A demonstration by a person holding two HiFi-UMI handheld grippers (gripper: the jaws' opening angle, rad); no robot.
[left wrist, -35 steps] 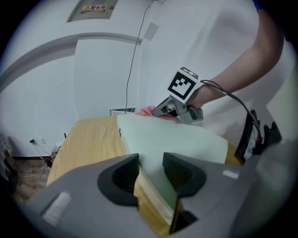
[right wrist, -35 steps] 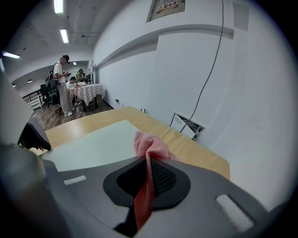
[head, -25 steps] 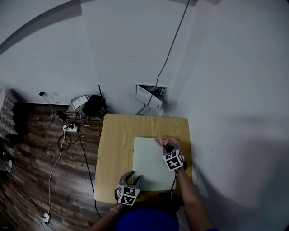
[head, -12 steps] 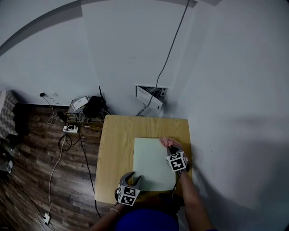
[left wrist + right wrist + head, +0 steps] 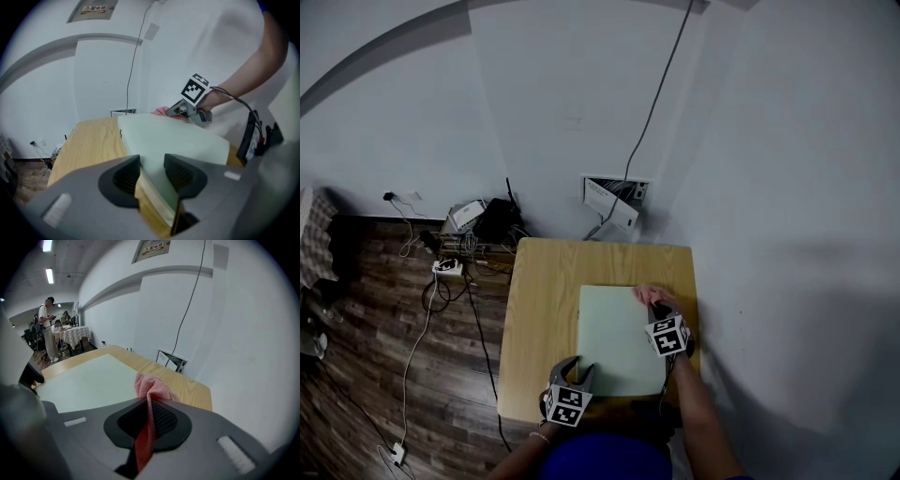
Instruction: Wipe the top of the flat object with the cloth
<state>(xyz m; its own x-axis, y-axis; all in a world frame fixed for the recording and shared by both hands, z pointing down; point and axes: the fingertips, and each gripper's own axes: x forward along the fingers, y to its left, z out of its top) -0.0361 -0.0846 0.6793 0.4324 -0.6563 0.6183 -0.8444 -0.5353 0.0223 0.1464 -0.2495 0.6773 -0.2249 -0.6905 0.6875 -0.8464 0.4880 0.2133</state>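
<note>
Pale green flat board point(image 5: 619, 342) lies on desk point(image 5: 539, 291), long axis near to far. Right hand-held gripper point(image 5: 653, 307) clamped on pink mesh cloth point(image 5: 643, 294) at board's far right corner; rest of top lies left and nearer. Left hand-held gripper point(image 5: 576, 369) pinches near left corner, likely steadying.

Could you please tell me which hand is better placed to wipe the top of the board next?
Right. The right tongs are shut on the pink cloth, which lies at the board's far right corner. The left tongs grip the board's near corner, steadying it.
</note>
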